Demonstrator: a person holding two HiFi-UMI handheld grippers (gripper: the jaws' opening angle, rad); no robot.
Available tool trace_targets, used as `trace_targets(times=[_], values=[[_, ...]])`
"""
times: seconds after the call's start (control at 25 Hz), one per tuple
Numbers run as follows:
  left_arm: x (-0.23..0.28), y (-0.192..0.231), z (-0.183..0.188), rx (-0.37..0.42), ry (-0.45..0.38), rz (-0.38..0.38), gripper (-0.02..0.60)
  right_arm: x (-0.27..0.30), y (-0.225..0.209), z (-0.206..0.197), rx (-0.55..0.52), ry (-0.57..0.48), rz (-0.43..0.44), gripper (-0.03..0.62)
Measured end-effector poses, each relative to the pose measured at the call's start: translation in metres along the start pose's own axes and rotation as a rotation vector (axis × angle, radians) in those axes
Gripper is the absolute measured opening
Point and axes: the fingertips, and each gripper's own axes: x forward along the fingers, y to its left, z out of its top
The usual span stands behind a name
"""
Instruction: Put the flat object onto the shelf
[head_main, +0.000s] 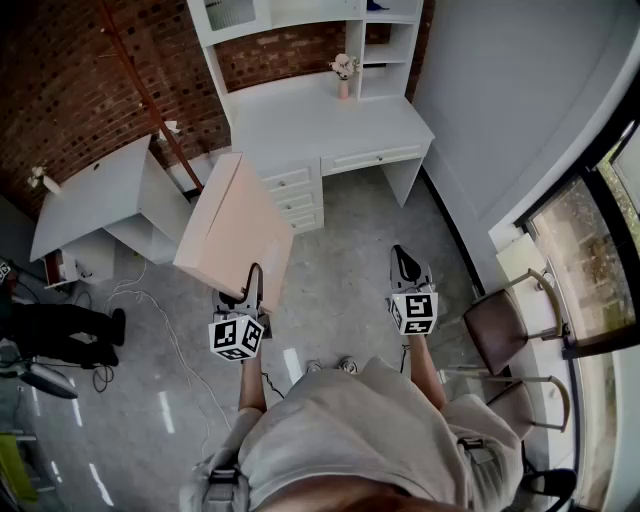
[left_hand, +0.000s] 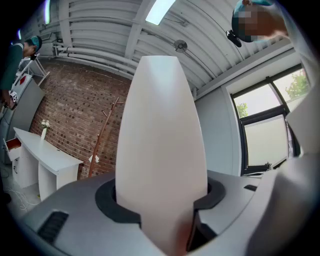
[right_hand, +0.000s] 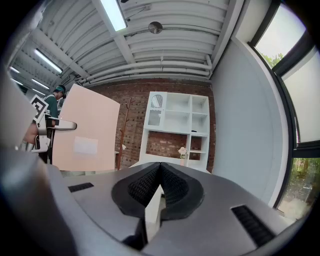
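Indoors, clamping a pale pink board (head_main: 225, 225) in the left gripper (head_main: 250, 285), right gripper (head_main: 403, 258) jaws pressed together and empty, facing a white shelf unit (head_main: 300, 12).

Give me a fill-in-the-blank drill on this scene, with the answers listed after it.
1. The left gripper is shut on the flat board, while the right gripper holds ___.
2. The white desk stands against a wall built of ___.
3. The small vase on the desk holds ___.
4. The brown chair stands beside the ___.
Missing words: nothing; brick; flowers; window.
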Motion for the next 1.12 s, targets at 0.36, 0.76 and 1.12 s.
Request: trace_targets(times=[0.36,0.76,1.12], values=[[0.003,-0.007,0.001,0.0,-0.001,0.004,0.272,-0.001,-0.004,-0.003,0.0,0.006,0.009,0.029],[0.01,-0.026,-0.002,0.01,-0.004,0.001,0.272,-0.009,-0.022,-0.012,0.022,0.004,0.013,0.029],[0.041,-0.042,-0.002,0.05,-0.023,0.005,0.272,0.0,-0.057,-0.019,0.031,-0.005,0.002,0.029]])
